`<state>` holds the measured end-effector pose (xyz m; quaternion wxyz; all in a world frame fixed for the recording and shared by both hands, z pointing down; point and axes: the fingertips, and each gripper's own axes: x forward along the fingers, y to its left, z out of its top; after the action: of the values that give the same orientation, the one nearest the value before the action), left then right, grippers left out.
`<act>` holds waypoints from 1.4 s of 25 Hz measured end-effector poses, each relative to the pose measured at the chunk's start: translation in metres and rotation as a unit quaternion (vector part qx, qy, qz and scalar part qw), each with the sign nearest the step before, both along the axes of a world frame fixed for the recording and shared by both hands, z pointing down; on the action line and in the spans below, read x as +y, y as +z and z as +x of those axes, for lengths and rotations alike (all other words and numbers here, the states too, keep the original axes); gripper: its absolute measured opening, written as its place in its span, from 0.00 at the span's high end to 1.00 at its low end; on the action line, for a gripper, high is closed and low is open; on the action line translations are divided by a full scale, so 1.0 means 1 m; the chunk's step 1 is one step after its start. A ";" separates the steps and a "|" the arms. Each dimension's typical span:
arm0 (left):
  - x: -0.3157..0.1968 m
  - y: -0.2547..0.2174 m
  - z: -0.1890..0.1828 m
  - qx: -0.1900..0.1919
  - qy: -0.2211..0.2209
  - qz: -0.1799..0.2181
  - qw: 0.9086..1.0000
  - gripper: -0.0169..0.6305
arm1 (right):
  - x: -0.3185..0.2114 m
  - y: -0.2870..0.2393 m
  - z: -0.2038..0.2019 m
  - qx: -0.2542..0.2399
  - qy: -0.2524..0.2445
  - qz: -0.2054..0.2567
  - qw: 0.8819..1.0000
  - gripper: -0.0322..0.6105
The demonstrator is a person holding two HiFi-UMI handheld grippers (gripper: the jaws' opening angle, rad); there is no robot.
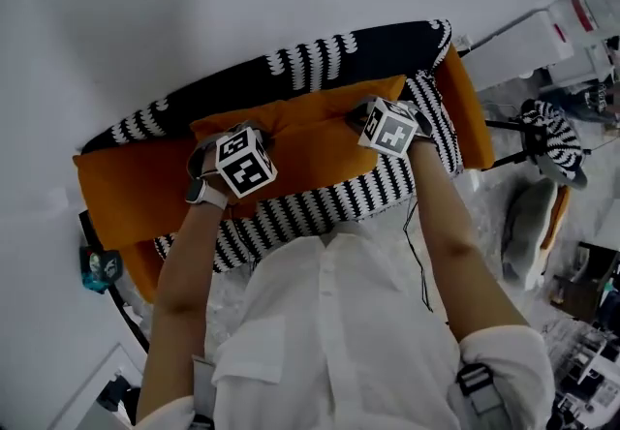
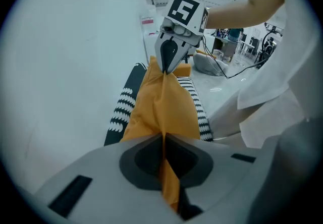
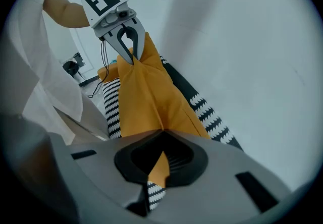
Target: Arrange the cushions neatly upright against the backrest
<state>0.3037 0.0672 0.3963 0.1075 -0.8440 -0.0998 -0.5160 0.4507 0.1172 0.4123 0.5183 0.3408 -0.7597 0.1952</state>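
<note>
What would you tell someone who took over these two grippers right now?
Grippers: the left gripper is shut on the top edge of the orange cushion; the right gripper is shut on the same edge, further along.
Things: the cushion hangs between them, over the striped seat and in front of the backrest. I cannot tell whether it touches either.
Done: the cushion is gripped at both ends.
Left: stand it upright against the backrest, then let go with both grippers.
</note>
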 end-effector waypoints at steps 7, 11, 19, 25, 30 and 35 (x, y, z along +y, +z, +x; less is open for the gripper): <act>0.044 0.017 0.097 0.006 0.027 -0.018 0.999 0.94 | 0.054 0.018 0.098 -0.018 0.034 -0.039 0.999 0.93; 0.058 0.028 0.168 0.002 0.005 -0.032 0.999 0.94 | 0.067 0.030 0.170 -0.025 0.037 -0.046 0.998 0.93; 0.073 0.075 0.325 0.006 -0.083 -0.062 0.995 0.94 | 0.069 0.070 0.329 -0.013 -0.005 -0.074 0.997 0.93; 0.067 0.118 0.408 -0.011 -0.107 -0.082 0.991 0.94 | 0.052 0.103 0.417 0.011 -0.030 -0.083 0.996 0.93; 0.041 0.138 0.452 -0.008 -0.134 -0.089 0.987 0.94 | 0.025 0.121 0.463 0.049 -0.045 -0.091 0.994 0.93; 0.024 0.172 0.455 -0.038 -0.143 -0.103 0.984 0.94 | 0.016 0.161 0.464 0.071 -0.039 -0.107 0.991 0.93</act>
<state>0.7586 0.0912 0.5679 -0.0585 -0.8360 -0.0347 -0.5445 0.9149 0.1330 0.5730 0.6122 0.2661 -0.7081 0.2303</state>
